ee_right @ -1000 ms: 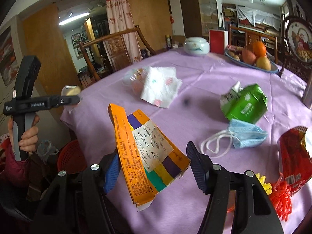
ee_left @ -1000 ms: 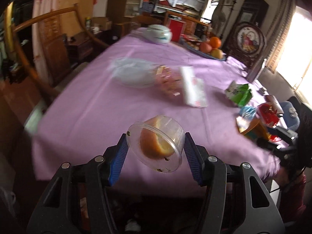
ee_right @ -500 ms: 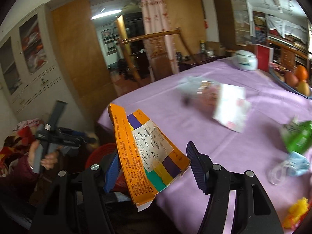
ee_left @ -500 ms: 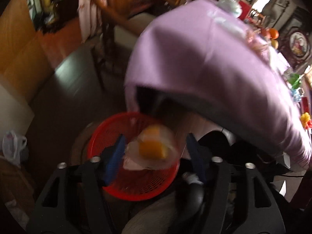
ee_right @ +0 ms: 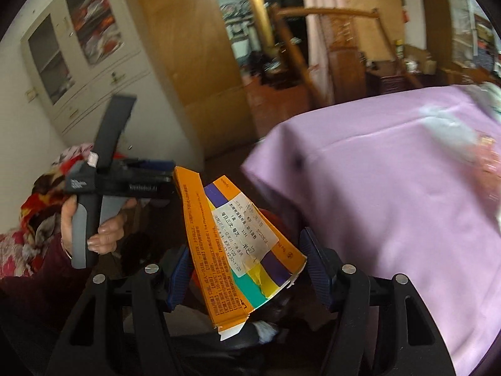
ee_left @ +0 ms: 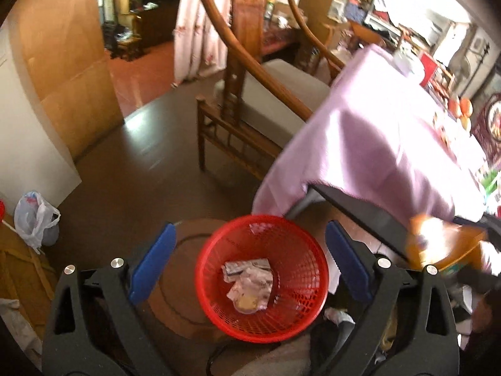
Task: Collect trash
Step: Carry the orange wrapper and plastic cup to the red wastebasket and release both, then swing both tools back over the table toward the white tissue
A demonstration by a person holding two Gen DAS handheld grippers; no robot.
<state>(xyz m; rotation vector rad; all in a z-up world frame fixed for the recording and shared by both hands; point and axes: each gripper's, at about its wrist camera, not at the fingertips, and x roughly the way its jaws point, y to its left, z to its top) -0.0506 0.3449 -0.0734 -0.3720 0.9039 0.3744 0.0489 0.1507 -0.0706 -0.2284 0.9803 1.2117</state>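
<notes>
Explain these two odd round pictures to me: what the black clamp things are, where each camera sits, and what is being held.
There is no robot here. A person holds a hand-squeezed two-finger tool in each hand, and a wide-angle camera on each looks out along its fingers.

The left view looks down at a red basket on the floor, beside a table with a purple cloth. Wrappers and a clear cup lie in the basket. The left tool is empty, its jaws opening.

In the right view, the right tool has an orange box between its fingers, jaws starting to open. The person's other hand shows at the left.
</notes>
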